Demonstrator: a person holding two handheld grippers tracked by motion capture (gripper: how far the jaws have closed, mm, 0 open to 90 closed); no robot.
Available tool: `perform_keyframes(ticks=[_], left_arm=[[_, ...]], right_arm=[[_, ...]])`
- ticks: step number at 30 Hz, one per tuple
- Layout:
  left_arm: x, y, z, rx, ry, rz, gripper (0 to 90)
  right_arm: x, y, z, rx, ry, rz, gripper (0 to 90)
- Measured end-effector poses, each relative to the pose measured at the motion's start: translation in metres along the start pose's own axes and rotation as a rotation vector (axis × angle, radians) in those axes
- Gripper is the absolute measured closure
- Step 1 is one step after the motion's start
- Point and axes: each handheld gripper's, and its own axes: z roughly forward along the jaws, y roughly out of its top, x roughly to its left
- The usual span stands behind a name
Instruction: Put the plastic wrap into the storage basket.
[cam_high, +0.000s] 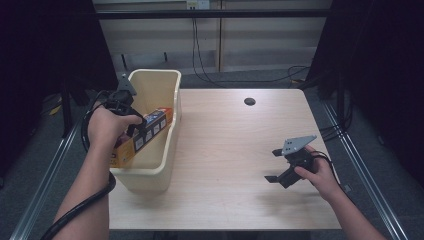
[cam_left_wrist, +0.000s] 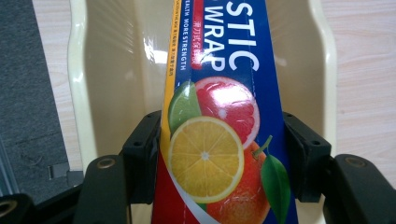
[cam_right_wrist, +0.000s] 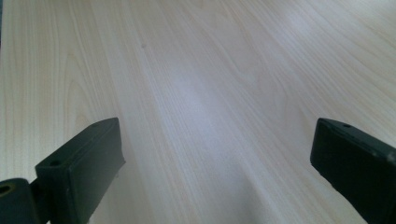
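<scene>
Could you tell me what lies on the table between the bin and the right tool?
Nothing: in the high view the table is bare wood from the bin across to the right tool, whose open jaws hold nothing.

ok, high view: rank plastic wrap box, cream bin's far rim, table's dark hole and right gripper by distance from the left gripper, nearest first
1. plastic wrap box: clamped in the left gripper, inside the bin.
2. cream bin's far rim: just beyond it, at the table's left edge.
3. table's dark hole: far side, right of centre.
4. right gripper: near right, jaws open over bare wood.
</scene>
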Motion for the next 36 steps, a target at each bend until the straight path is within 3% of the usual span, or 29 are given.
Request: perform_keyframes(ticks=[36], left_arm=[[-0.001,0.002,0.028,0.018,-0.017,-0.019,39.3]], right_arm=[[0.0,0.0,-0.001,-0.006,-0.01,-0.004,2.2]])
